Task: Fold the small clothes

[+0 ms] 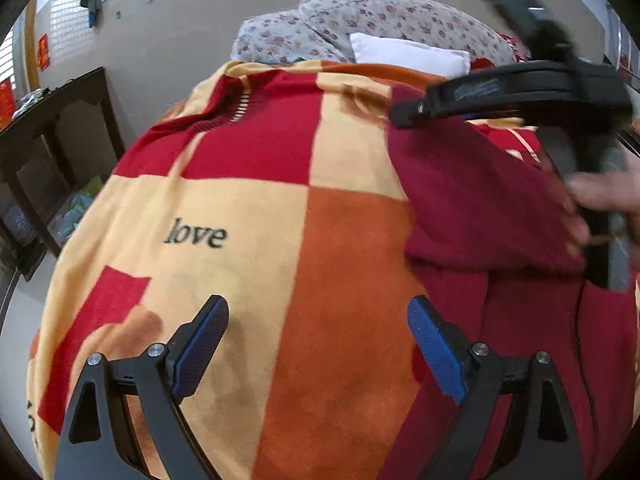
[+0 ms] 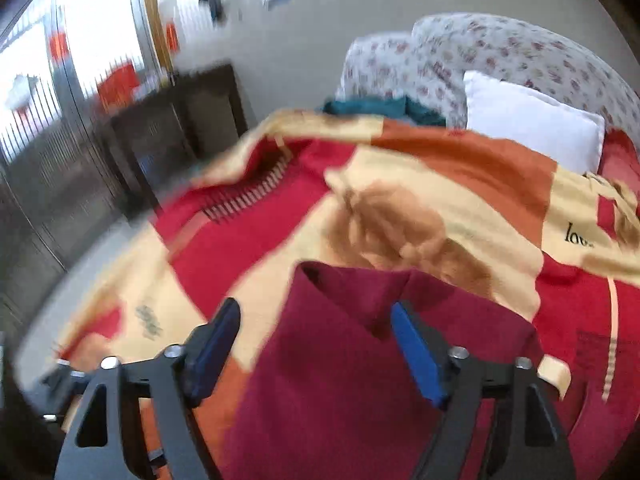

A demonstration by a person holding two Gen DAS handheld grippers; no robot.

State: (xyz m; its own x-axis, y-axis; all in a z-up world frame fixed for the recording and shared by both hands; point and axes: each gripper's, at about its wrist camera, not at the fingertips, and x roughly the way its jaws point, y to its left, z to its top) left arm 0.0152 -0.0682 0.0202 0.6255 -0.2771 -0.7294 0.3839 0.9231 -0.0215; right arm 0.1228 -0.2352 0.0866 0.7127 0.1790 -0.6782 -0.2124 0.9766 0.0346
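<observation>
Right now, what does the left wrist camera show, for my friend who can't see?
An open left gripper hovers over a checked blanket. A dark red garment lies on the right, under the right gripper.

The right gripper [image 2: 316, 354] is hovering over a dark red garment [image 2: 340, 380] that is lying on a bed under a checked blanket [image 2: 460, 200] of red, cream and orange. Its blue-padded fingers [image 2: 416, 356] are standing apart, with the garment's folded, pointed edge showing between them; whether the pads are touching the cloth cannot be told. A white pillow [image 2: 532, 124] is resting at the far end of the bed against floral cushions [image 2: 500, 52], just beside a teal cloth [image 2: 384, 106]. A dark cabinet [image 2: 176, 128] is blurring past on the left.
</observation>
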